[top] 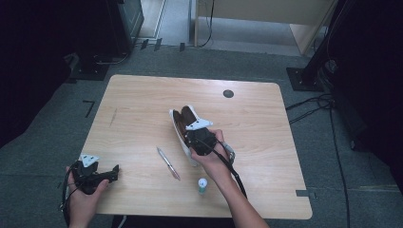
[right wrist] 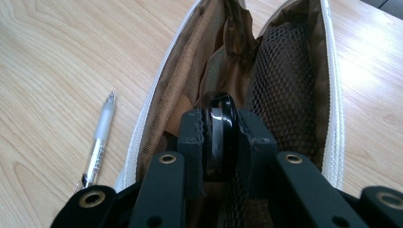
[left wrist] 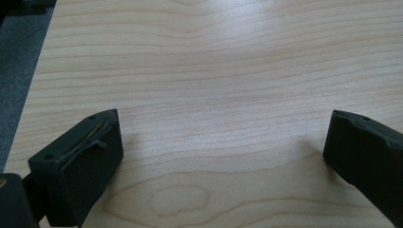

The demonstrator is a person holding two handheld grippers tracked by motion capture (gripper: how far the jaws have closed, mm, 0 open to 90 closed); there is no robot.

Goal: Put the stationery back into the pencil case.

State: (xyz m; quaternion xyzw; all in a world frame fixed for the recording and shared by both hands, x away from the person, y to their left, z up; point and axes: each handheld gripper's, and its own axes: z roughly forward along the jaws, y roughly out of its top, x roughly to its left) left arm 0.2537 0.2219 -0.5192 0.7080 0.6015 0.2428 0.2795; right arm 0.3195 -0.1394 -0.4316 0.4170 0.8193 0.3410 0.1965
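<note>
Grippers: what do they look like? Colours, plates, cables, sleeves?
Both are matte black. The left gripper and right gripper each carry a light grey three-cornered plate on top and trail a black cable. The fingers are blocky with ridged pads. Forearms are bare, no sleeves.

Surface (top: 142, 109): light wood grain, rounded corners, a round dark cable port (top: 228, 93) near the far edge. Floor (top: 57, 123): grey carpet, dim, with small tape marks. Black equipment stands (top: 309, 71) flank both sides; loose cables (top: 313, 107) trail at right. A pale wooden cabinet (top: 266, 14) stands at the back. Brighter light falls on the floor beyond the surface.
</note>
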